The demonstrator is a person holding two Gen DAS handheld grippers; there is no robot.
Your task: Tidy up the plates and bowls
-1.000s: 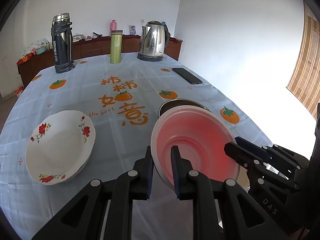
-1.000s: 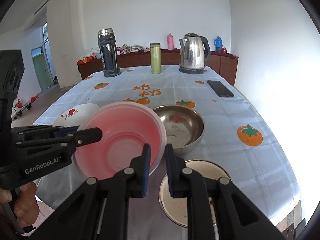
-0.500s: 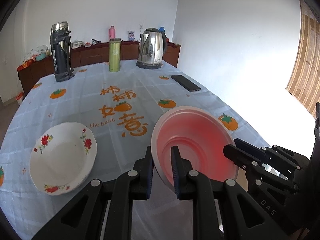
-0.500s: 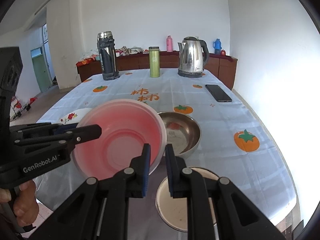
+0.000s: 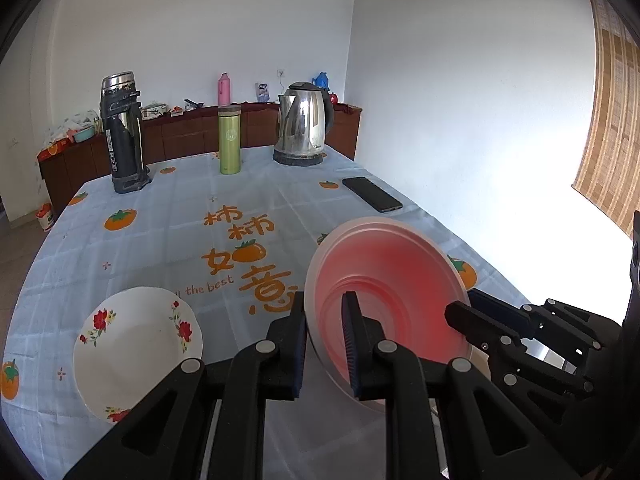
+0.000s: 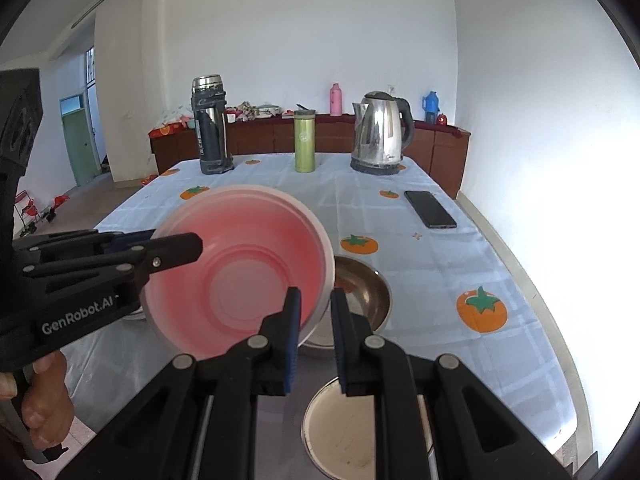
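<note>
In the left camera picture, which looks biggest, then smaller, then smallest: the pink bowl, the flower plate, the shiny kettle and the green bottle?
1. Pink bowl, though it is nearest the camera, held up in the tongs.
2. Flower plate, also close to the camera.
3. Shiny kettle, far back on the table.
4. Green bottle, equally far back, slimmer and shorter than the kettle.

Pink bowl (image 6: 240, 268) now higher above the steel bowl (image 6: 364, 292); farther from the table (image 5: 168, 232)

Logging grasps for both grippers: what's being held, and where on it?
Both hold the pink bowl by its rim: left gripper on one side, right gripper opposite.
</note>
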